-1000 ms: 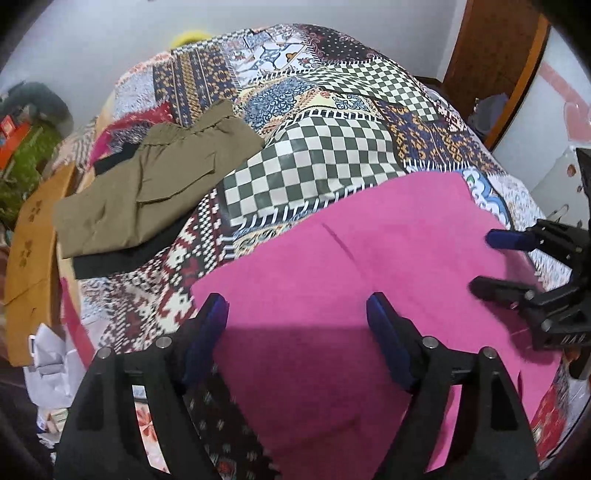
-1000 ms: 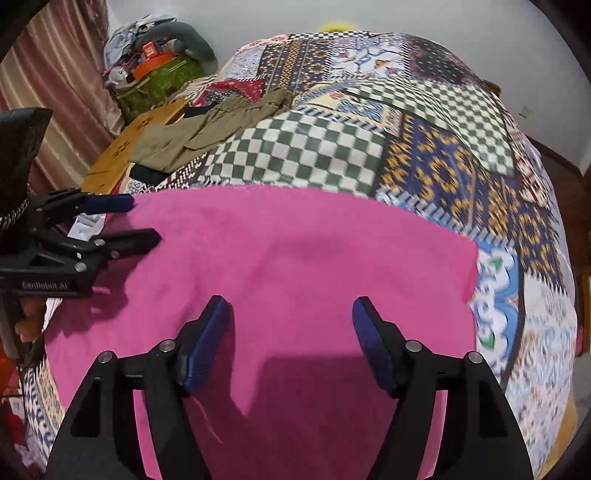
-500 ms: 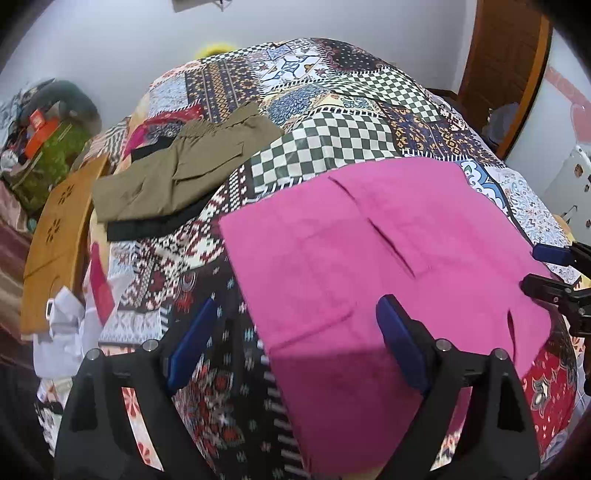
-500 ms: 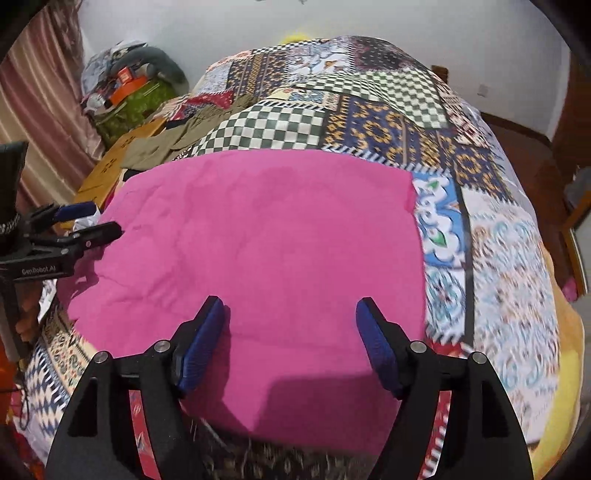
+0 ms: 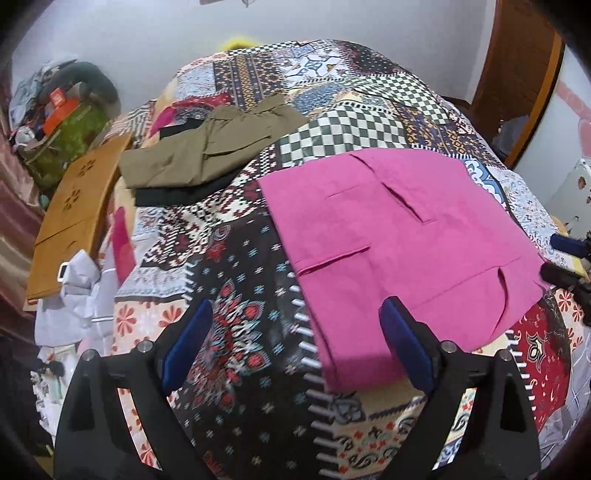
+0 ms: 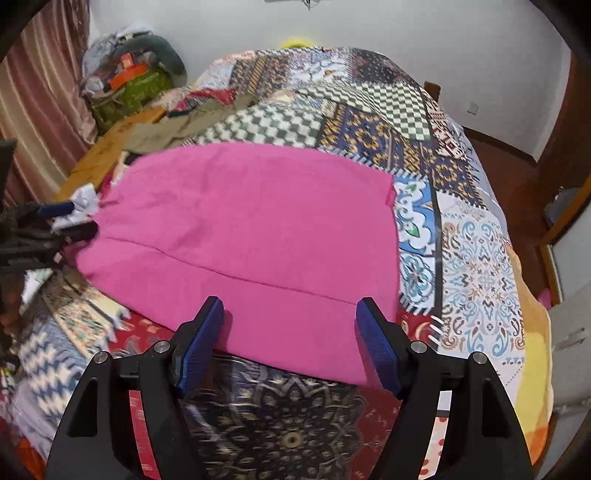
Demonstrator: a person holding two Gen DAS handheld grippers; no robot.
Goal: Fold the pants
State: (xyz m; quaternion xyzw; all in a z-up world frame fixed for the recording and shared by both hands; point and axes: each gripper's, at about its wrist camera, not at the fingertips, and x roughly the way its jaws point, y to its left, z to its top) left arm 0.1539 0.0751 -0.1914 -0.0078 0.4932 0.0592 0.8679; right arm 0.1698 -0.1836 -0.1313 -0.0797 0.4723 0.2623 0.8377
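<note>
One view only: olive pants unblurred, left wrist.

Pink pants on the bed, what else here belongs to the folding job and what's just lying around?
Job:
pink pants
left tongs, open
right tongs, open

Lying about:
olive pants
black garment under them
patchwork bedspread
wooden board

Matt pink cloth pants

A patchwork-covered bed stands against pale walls, with a wooden door nearby.
</note>
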